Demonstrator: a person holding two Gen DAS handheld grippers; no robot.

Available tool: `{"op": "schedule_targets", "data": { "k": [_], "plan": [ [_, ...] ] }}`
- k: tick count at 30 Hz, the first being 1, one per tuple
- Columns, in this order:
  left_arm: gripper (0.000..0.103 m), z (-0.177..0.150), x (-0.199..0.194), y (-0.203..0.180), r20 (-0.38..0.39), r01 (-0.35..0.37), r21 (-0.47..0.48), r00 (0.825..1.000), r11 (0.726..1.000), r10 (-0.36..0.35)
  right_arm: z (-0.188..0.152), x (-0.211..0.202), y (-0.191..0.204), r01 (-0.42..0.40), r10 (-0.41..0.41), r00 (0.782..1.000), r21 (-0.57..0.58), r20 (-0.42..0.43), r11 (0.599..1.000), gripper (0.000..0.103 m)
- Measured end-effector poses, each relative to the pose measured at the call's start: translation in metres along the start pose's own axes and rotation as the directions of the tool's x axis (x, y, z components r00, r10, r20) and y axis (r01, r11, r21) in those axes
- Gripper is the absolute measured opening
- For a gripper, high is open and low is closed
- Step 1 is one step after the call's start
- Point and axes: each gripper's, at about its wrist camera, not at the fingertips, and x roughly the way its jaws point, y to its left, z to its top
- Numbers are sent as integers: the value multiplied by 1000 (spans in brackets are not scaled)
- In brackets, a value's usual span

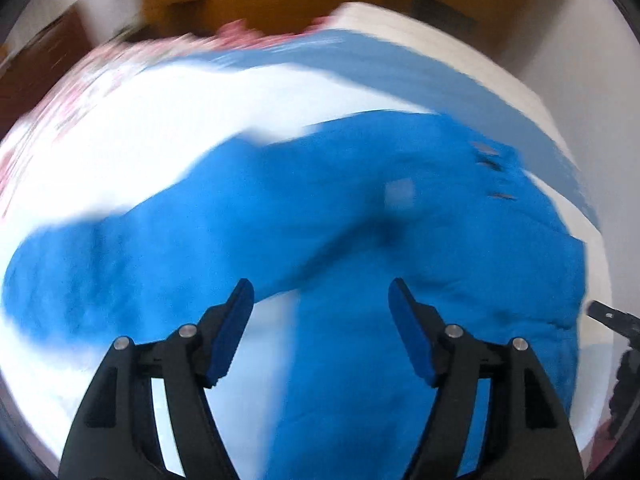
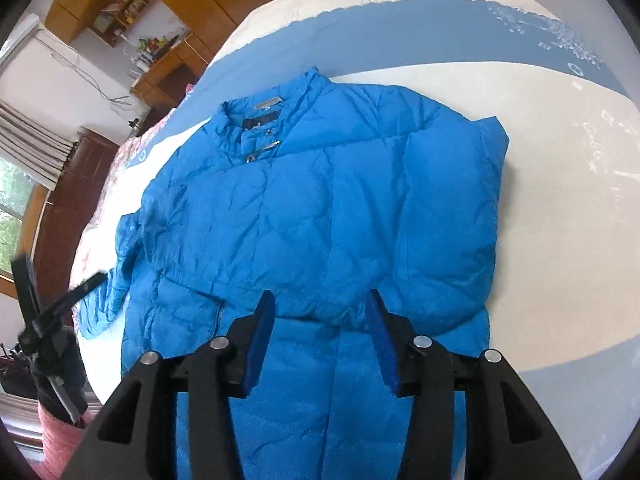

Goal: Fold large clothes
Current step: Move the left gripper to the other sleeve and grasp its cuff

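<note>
Right gripper [image 2: 320, 336] hangs over the jacket [image 2: 320, 208], fingers apart and clamped on nothing, hem right beneath them, collar lying straight ahead along the bed [image 2: 560, 240]. Left gripper [image 1: 320, 332] fingers apart too, empty; beyond their tips the sleeve [image 1: 120, 264] trails leftward. That sleeve looks like the left hand's job.

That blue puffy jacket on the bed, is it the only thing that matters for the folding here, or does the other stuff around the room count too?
Part of the job:
- blue jacket, spread on the bed
- left gripper, open above it
- right gripper, open above it
- bed cover, the work surface

Just lying about:
- wooden shelves
- desk clutter
- window
</note>
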Motion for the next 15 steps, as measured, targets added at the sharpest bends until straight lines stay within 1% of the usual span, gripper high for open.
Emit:
{"op": "schedule_targets", "data": {
  "k": [2,4,5,7,8,10,12,13,15],
  "plan": [
    [69,-17,-11,48,-19,-67,-97,998,993,66,1,3,3,12,-12,1000,-6,-7,1000,47],
    [70,-33,-21,93,-34,-141,-181,990,973,137,0,8,7,31,-32,999,-17,-21,999,47],
    [70,-43,-27,119,-46,-178,-231,984,956,172,1,10,8,32,-33,999,-18,-27,999,47],
    [70,-56,-34,157,-71,-213,-323,977,922,201,3,17,11,36,-36,999,-19,-38,999,47],
    [70,-64,-39,178,-76,-216,-381,976,899,202,2,18,12,39,-40,998,-21,-40,999,47],
    [70,-72,-46,206,-56,-206,-456,978,866,203,3,23,16,46,-47,998,-28,-44,999,47],
    [70,-76,-50,230,-20,-170,-524,982,834,187,4,30,18,55,-57,997,-31,-56,998,47],
    [70,-77,-51,243,-5,-147,-564,985,812,175,4,32,18,61,-63,996,-32,-61,998,47],
    [70,-76,-47,264,18,-106,-614,989,782,148,4,37,17,77,-79,995,-30,-68,997,47]
  ]
}}
